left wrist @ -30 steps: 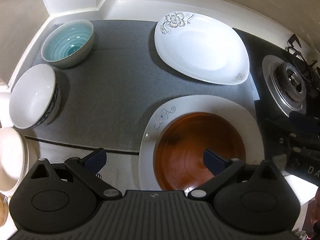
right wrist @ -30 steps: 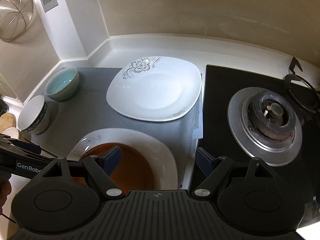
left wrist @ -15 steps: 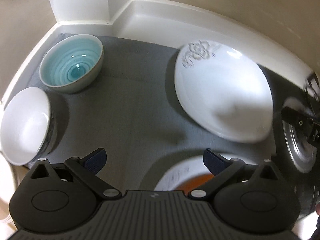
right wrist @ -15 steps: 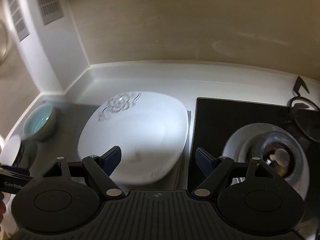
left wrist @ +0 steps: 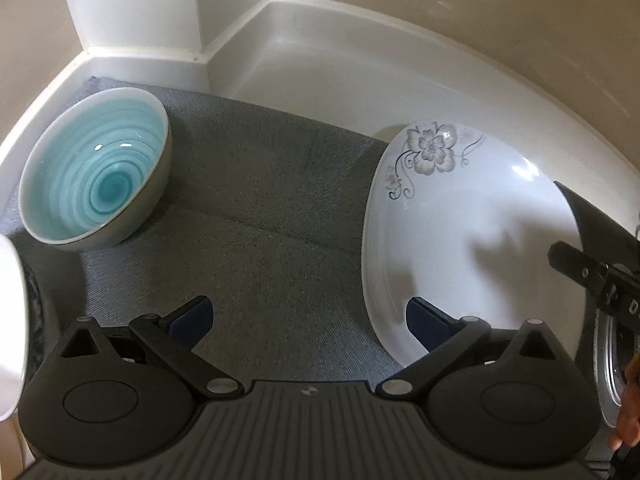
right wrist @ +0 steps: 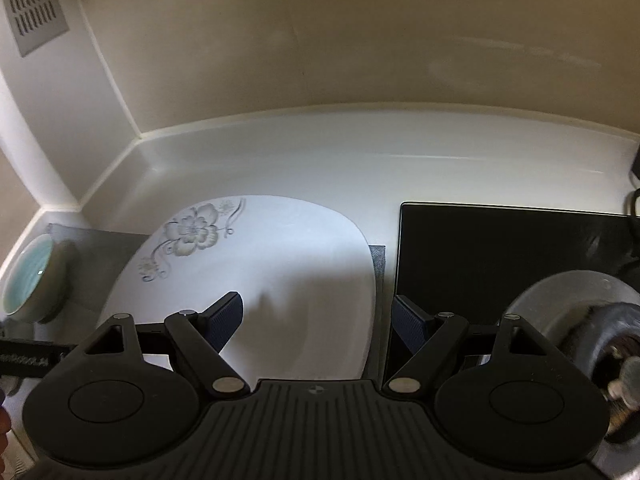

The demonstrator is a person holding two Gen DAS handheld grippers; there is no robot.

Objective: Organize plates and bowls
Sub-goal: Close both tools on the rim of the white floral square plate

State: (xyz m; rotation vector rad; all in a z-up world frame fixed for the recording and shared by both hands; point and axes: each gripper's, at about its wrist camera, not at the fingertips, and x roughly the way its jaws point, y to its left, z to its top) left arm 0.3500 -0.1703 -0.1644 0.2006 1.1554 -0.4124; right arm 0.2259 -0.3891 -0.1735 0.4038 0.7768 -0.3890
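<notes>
A white squarish plate with a grey flower print (left wrist: 472, 232) lies on the grey mat (left wrist: 280, 240); it also shows in the right wrist view (right wrist: 280, 264). A bowl with a teal inside (left wrist: 92, 176) stands at the mat's far left, also seen in the right wrist view (right wrist: 28, 276). A white bowl's rim (left wrist: 10, 320) shows at the left edge. My left gripper (left wrist: 308, 316) is open over the mat, its right finger over the plate's near left edge. My right gripper (right wrist: 316, 316) is open and empty, low over the plate's near right part.
The black glass hob (right wrist: 512, 256) with a gas burner (right wrist: 592, 328) lies right of the mat. White counter and upstand (left wrist: 360, 80) run behind, with a white pillar (left wrist: 132, 4) in the back left corner. A vent grille (right wrist: 34, 8) is on the left wall.
Both grippers have moved forward and lower toward the flower plate. The brown plate on a white plate near the front has dropped out of both views.
</notes>
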